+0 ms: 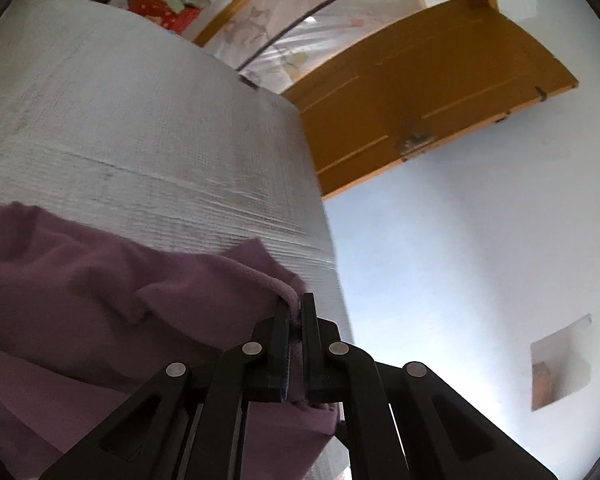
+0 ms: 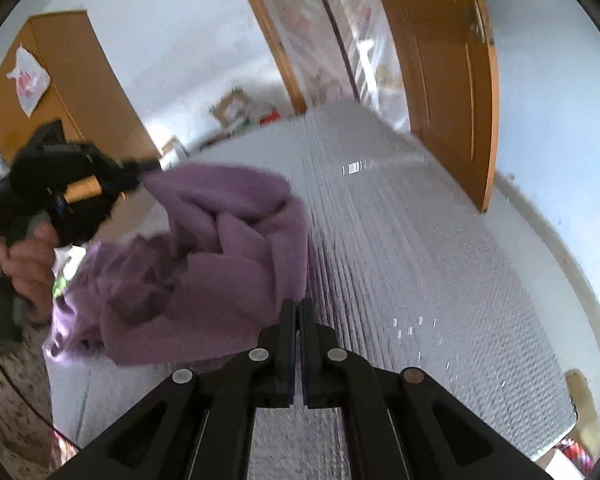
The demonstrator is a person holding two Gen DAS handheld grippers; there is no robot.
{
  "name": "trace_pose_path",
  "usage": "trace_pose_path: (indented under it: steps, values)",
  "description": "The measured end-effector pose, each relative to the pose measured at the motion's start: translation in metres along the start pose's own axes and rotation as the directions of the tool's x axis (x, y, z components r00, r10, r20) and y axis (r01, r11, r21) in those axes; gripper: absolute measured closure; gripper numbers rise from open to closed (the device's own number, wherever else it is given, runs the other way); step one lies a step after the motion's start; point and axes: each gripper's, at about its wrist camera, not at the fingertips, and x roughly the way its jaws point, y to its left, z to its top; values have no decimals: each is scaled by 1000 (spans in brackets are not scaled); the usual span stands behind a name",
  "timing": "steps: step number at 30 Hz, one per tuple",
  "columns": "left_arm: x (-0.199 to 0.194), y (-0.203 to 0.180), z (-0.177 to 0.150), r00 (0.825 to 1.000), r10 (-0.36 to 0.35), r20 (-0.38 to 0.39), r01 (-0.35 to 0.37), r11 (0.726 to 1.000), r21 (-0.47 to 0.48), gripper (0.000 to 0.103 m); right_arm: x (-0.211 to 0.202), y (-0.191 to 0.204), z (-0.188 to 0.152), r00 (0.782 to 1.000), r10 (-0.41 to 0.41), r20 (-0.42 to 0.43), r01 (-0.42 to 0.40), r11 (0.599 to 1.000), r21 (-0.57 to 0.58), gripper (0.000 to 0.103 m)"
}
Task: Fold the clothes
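Note:
A purple fleece garment point(image 1: 100, 296) hangs bunched over the grey textured surface point(image 1: 120, 120). My left gripper point(image 1: 296, 308) is shut on an edge of it, with cloth pinched between the fingers. In the right wrist view the garment point(image 2: 228, 248) droops in folds between both grippers above the grey surface point(image 2: 420, 260). My right gripper point(image 2: 299, 312) is shut with its tips at the garment's right edge; whether cloth is pinched there is hard to tell. The left gripper point(image 2: 146, 172) shows at the left of that view, held by a hand and clamping the garment's far corner.
An open orange wooden door point(image 1: 420, 100) stands beyond the surface's far edge and also shows in the right wrist view point(image 2: 440, 72). A wooden cabinet point(image 2: 60, 92) stands at the left. Boxes and red items point(image 1: 160, 4) lie on the floor. White walls surround.

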Motion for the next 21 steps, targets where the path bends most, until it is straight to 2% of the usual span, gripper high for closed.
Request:
trace_pose_path:
  steps: [2, 4, 6, 8, 9, 10, 13, 17, 21]
  values:
    - [-3, 7, -1, 1000, 19, -5, -19, 1000, -8, 99, 6, -2, -3, 999, 6, -49, -7, 1000, -13, 101]
    - [-5, 15, -3, 999, 40, -15, -40, 999, -17, 99, 5, -6, 2, 999, 20, -37, -20, 1000, -3, 100]
    - [-7, 22, -4, 998, 50, -24, -50, 998, -26, 99, 8, -19, 15, 996, 84, -27, -81, 994, 76, 99]
    - [-7, 27, -5, 998, 49, -31, -50, 998, -35, 99, 16, -32, 30, 990, 141, -16, -137, 978, 160, 88]
    - [-7, 29, -5, 998, 49, -35, -50, 998, -39, 99, 21, -38, 36, 987, 159, -11, -154, 969, 192, 77]
    - [-7, 32, -6, 998, 48, -38, -50, 998, -43, 99, 26, -43, 42, 987, 160, -10, -154, 965, 211, 71]
    - [-7, 39, -7, 998, 47, -49, -50, 997, -56, 98, 45, -48, 59, 979, 202, -12, -194, 954, 230, 71]
    - [-4, 39, -3, 998, 36, -49, -39, 997, -71, 99, 68, -42, 72, 958, 283, -52, -266, 940, 215, 69]
    - [-2, 39, -1, 998, 38, -45, -42, 997, -71, 99, 84, -33, 75, 956, 270, -115, -247, 952, 182, 70]
